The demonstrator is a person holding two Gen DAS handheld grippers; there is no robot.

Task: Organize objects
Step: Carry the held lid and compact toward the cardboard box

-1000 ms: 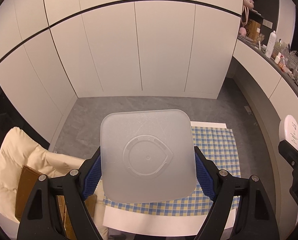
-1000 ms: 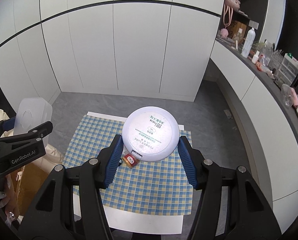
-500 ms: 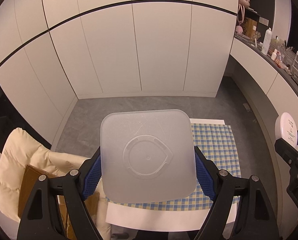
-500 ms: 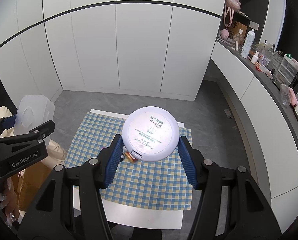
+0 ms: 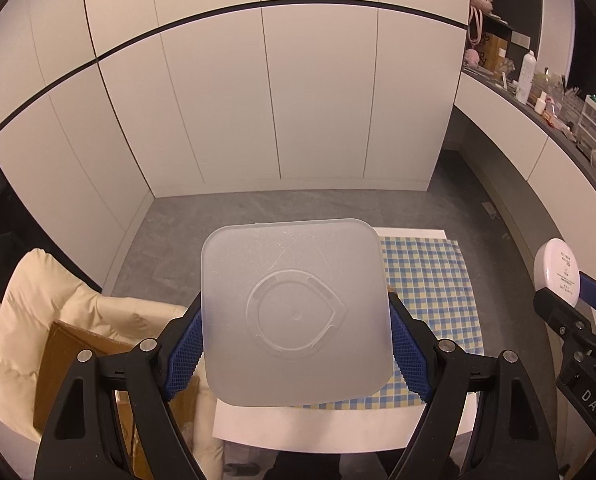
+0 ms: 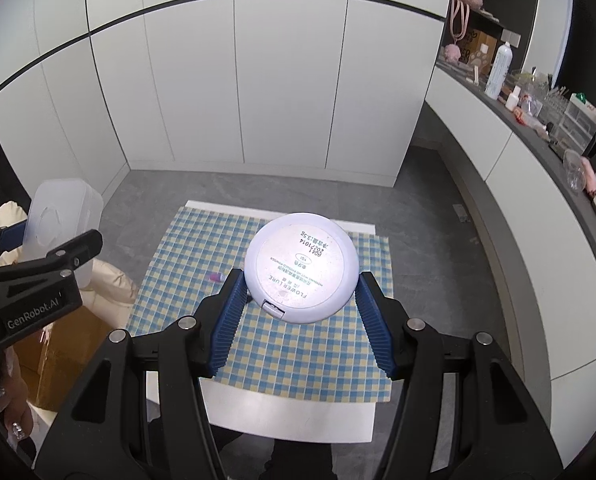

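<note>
- My left gripper [image 5: 296,334] is clamped on a frosted square container [image 5: 296,312], its blue pads pressed against the two opposite side walls.
- The container's flat base, with a moulded ring in the middle, faces the left camera. Its mouth points away from me, down toward the table [image 5: 337,424]. It looks about as wide as it is tall, so I see no long axis from here.
- In the right view the same container [image 6: 64,216] shows at the left edge, side on, held above a cream cushion [image 6: 112,286] and off the table's left side.
- My right gripper [image 6: 299,292] is closed on a round white compact [image 6: 301,272], pads on its rim at either side.
- The compact's printed underside faces the right camera, the text reading upside down; its small clasp tab sits at the lower edge, toward me. It hangs above the checked cloth [image 6: 298,354].
- A small pink object [image 6: 216,277] lies on the cloth left of the compact; it is too small for me to identify.
- The container blocks most of the table's middle in the left view.
- The cardboard box [image 5: 70,364] on the cushion is partly cut off by my left gripper's frame, and I can't see inside it.
- Something dark peeks out beside the right gripper's left pad, possibly another item, but it is mostly hidden.
</note>
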